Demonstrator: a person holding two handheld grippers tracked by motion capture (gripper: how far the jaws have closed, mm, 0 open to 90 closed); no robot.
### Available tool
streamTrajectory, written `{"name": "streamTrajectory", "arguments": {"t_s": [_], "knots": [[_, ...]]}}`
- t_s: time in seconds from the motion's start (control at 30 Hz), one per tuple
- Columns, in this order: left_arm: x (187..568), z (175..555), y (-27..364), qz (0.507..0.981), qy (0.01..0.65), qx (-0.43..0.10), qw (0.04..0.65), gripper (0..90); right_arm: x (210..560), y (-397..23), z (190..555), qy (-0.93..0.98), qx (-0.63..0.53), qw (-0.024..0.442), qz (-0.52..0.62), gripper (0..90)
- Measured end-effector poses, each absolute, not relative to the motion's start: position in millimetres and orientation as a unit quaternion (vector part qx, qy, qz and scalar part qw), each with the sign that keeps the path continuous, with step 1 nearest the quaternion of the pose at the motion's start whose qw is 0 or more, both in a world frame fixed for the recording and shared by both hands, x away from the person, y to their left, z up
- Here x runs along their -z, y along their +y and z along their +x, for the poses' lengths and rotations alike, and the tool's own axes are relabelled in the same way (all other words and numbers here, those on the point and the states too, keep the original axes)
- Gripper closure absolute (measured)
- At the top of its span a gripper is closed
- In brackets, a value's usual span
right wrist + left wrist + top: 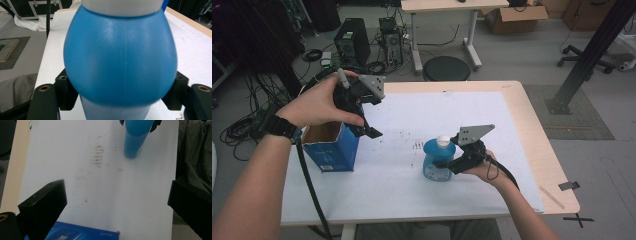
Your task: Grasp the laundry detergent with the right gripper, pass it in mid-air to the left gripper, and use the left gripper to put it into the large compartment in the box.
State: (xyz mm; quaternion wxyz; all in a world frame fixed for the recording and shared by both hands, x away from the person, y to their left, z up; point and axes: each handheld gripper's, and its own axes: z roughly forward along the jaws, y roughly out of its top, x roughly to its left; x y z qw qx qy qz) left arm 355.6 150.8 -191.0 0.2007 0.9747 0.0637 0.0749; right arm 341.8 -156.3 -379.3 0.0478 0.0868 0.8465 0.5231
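Grasp looks made, nothing moved yet: the right gripper (451,164) has its jaws pinching the lower body of the blue bottle (438,160), which stands on the white mat (412,115) near the table's front middle, while the open-topped box (332,145) at the left waits, so lifting and, by my guess, carrying over to the box are left. Bottle upright, long axis vertical, white cap (442,141) pointing up. Left gripper (371,131) hovers over the box's right edge, jaws spread, nothing between them.
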Motion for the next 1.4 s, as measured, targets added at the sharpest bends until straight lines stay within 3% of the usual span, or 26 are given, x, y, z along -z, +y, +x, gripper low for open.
{"name": "streamTrajectory", "arguments": {"t_s": [0.57,0.93,1.4], "knots": [[192,356,150,0.975,0.062,-0.074,0.201,2.8,380,-156,340,0.848,-0.522,0.048,0.078,40.3],[191,354,147,0.975,0.058,-0.073,0.202,2.8,377,-155,340,0.852,-0.516,0.049,0.074,42.0],[177,350,137,0.974,0.045,-0.073,0.211,2.8,324,-139,364,0.864,-0.503,-0.002,0.034,42.6]]}}
